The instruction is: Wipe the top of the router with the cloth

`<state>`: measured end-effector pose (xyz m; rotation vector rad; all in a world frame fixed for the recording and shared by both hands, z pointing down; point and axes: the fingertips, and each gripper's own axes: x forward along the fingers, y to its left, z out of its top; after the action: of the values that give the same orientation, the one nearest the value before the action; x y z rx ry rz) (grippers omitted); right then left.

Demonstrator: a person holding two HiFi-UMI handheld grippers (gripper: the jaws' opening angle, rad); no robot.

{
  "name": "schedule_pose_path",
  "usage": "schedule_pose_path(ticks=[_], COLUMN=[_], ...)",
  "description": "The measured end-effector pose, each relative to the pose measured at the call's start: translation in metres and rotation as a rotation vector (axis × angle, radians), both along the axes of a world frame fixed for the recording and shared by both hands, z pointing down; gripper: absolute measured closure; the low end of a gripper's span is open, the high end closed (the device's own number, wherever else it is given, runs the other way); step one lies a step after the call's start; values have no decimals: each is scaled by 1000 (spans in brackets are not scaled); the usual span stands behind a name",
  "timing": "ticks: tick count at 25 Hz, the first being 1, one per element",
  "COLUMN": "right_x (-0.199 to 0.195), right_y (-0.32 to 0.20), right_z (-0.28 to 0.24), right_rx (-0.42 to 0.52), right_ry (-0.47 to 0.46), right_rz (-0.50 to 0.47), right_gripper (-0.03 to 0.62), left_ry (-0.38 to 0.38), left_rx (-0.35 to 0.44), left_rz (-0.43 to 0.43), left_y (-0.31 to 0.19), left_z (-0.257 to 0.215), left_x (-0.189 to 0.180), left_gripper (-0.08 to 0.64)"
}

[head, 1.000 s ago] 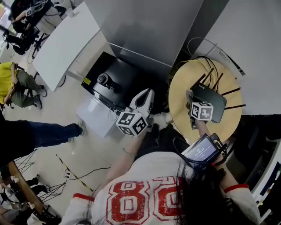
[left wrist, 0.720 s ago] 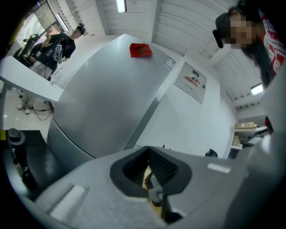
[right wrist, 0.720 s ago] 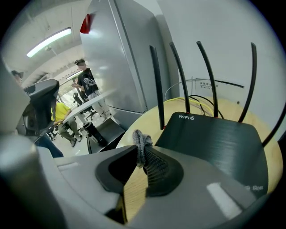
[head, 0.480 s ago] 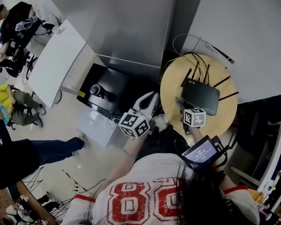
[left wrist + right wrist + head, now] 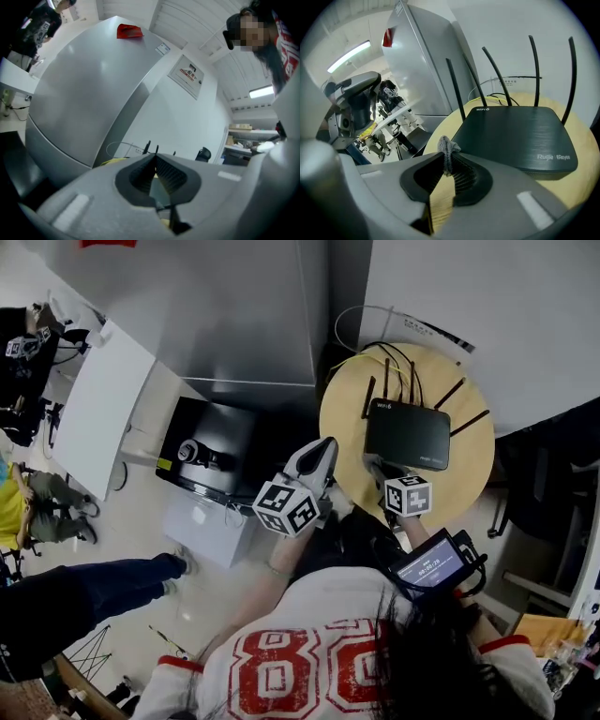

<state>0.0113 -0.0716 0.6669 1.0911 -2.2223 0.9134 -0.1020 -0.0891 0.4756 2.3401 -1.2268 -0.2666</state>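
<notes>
The black router (image 5: 407,434) is sitting on the round wooden table (image 5: 343,418), with its antennas standing up along its far edge and dark cables (image 5: 395,354) trailing off behind it.

The right gripper (image 5: 381,469) is hovering just off the router's near edge, towards its left corner, over the bare wood on the person's side of the router. In the right gripper view, the right gripper (image 5: 446,157) is squeezing its jaws on the grey cloth (image 5: 446,149). A small bunched tuft of it is poking up past the jaw tips. From there the router (image 5: 515,136) is lying ahead and to the right of the tuft, with its flat top uncovered and its printed front edge facing the gripper. The cloth is sitting beside the router's near-left corner, not over its top. I cannot tell whether the cloth is touching the casing.

The left gripper (image 5: 317,456) is hanging to the left of the router, out past the table's rim and well apart from the router. In its own view, the left gripper (image 5: 154,158) is keeping its jaws pressed together at the tips with nothing between them.

A tall grey cabinet (image 5: 253,315) is standing further left of the router and behind it.
</notes>
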Motion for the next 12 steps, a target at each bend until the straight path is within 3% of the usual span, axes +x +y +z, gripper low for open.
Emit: schedule_pose_path(ticks=[12], right_x=[35], right_y=[4], right_z=[-24], right_rx=[66], right_ry=[-88], right_rz=[88], right_gripper=[551], left_ry=[-12], left_rx=[-5], left_rz=[109], left_y=[0], left_z=[2], left_x=[56], left_gripper=[565])
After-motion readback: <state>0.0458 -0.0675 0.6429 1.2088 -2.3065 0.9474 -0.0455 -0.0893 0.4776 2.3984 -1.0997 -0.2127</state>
